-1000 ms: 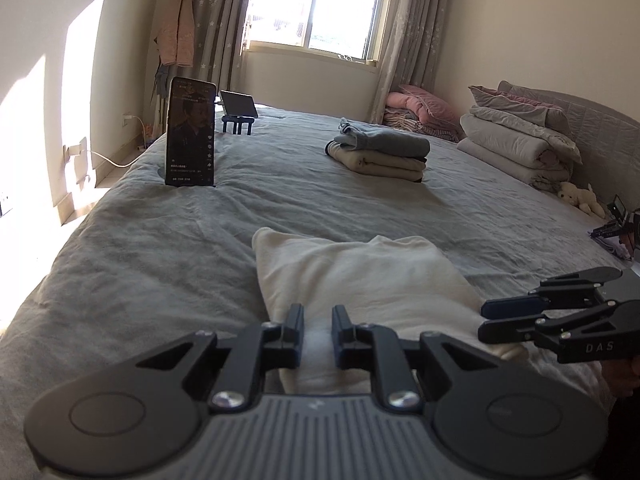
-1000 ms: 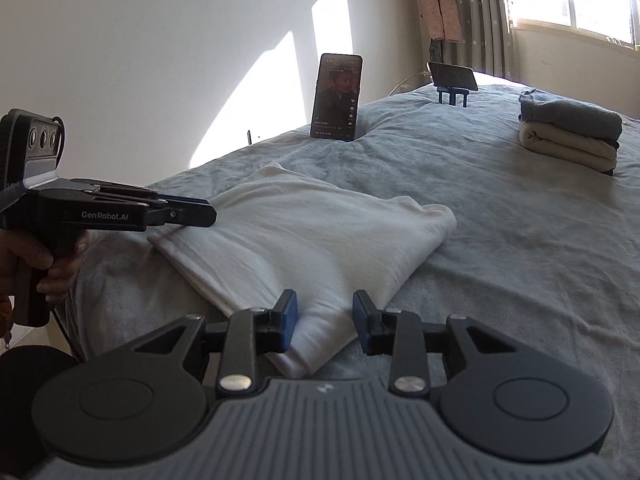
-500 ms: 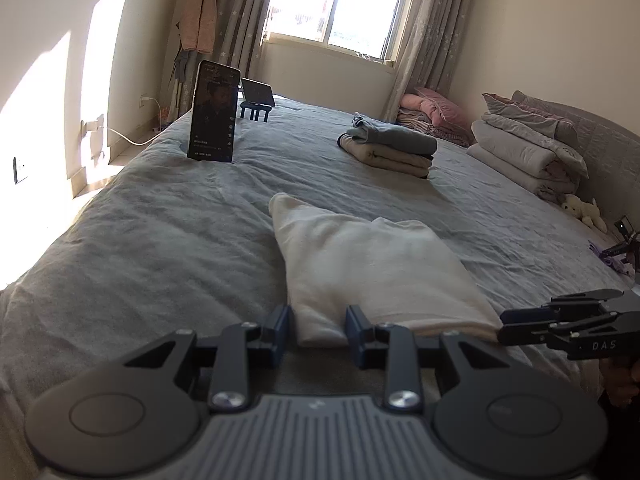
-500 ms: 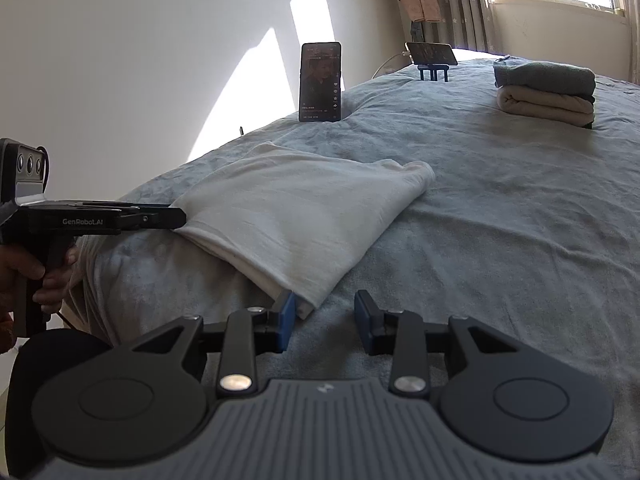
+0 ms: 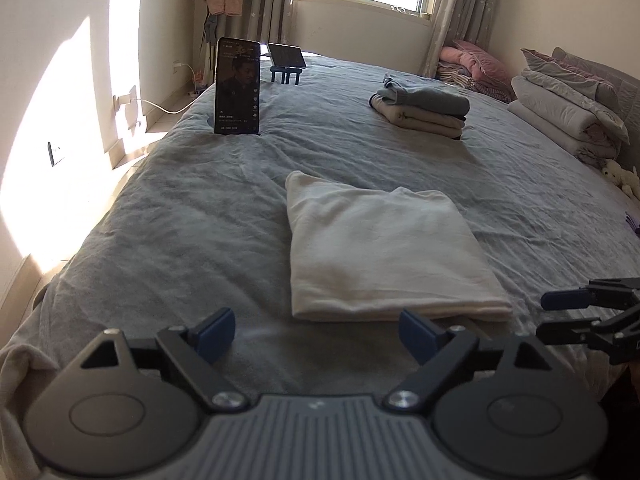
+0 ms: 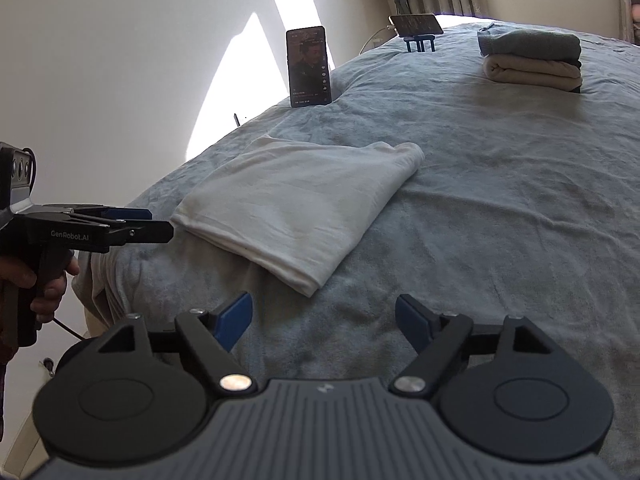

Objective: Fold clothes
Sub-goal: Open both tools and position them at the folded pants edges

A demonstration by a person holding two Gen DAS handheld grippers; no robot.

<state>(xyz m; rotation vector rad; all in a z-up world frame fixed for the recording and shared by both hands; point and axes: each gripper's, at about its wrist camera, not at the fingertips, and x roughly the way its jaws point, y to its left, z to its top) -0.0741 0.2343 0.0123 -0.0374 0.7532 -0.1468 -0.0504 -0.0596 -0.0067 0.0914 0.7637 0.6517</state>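
A cream garment (image 5: 384, 252) lies folded in a flat rectangle on the grey bedspread (image 5: 180, 240), and shows in the right wrist view too (image 6: 304, 204). My left gripper (image 5: 318, 334) hovers just short of its near folded edge, jaws opening wide, nothing between them. My right gripper (image 6: 324, 320) sits just off the garment's near corner, jaws also opening, with only bedspread between them. Each gripper shows in the other's view: the right gripper (image 5: 548, 314) at the right edge, the left gripper (image 6: 160, 222) beside the garment's left corner, held by a hand (image 6: 44, 280).
A stack of folded clothes (image 5: 424, 108) sits farther up the bed. A phone (image 5: 237, 86) stands upright near the left edge, and another device on a blue stand (image 5: 286, 56) is behind it. Pillows and quilts (image 5: 568, 108) and a soft toy (image 5: 622, 174) lie at the right.
Both grippers had narrow jaws at the garment's near edge; both have since spread wide and drawn back a little. The garment now lies free and flat on the bed.
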